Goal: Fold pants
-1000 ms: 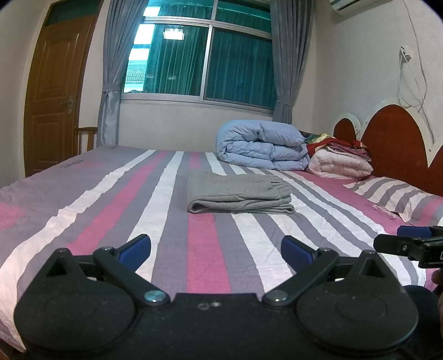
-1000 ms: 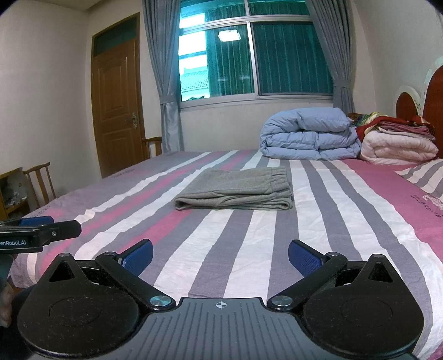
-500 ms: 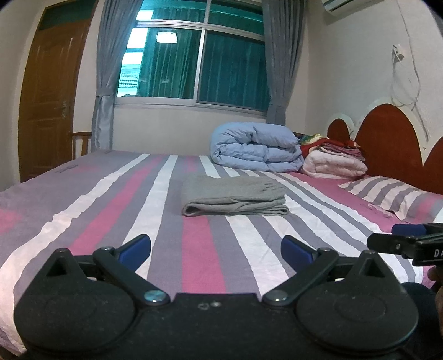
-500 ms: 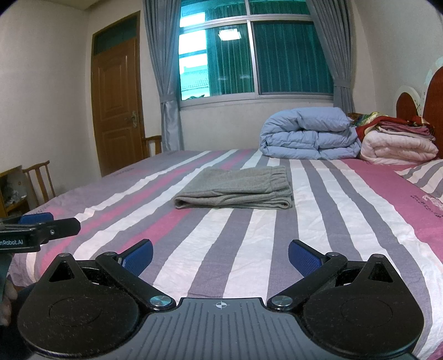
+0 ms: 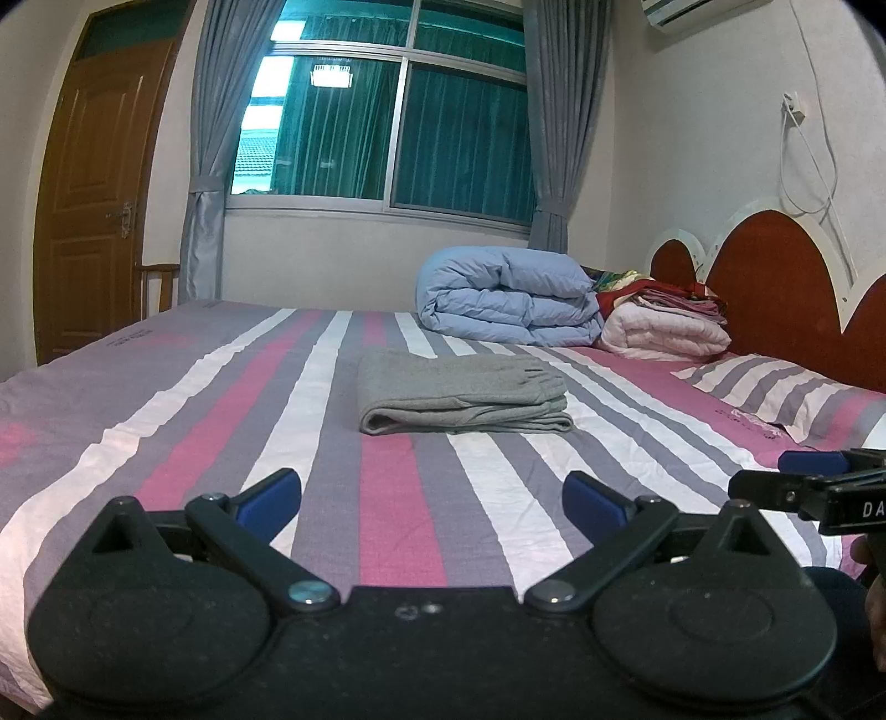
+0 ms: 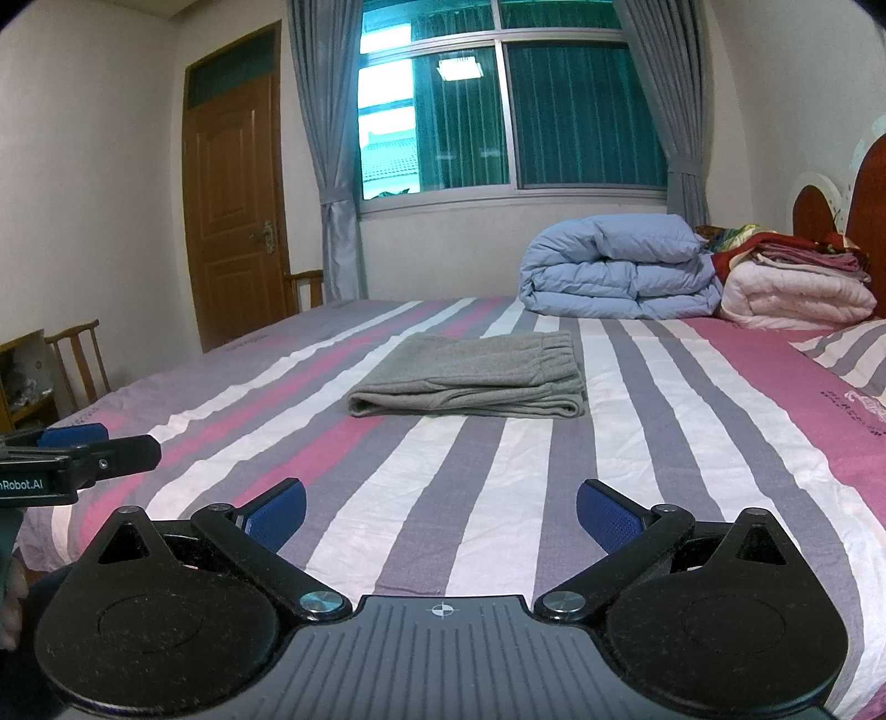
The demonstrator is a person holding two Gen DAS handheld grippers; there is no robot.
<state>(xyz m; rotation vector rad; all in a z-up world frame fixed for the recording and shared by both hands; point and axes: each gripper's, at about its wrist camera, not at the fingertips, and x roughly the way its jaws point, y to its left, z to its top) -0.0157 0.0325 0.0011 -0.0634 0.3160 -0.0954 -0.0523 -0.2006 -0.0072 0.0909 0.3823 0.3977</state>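
Both grippers are held level and side by side: the left gripper point(image 5: 432, 495) and right gripper point(image 6: 440, 507) are spread wide, empty.

Right gripper point(image 5: 819, 487) cut off by the left wrist view's right edge, its jaws' spread there unreadable, left gripper point(image 6: 83, 451) cut by the right wrist view's left edge, print on the pillow point(image 5: 775, 390) too small to read, air conditioner point(image 5: 695, 14) clipped at the top, headboard point(image 6: 861, 221) only partly in frame.
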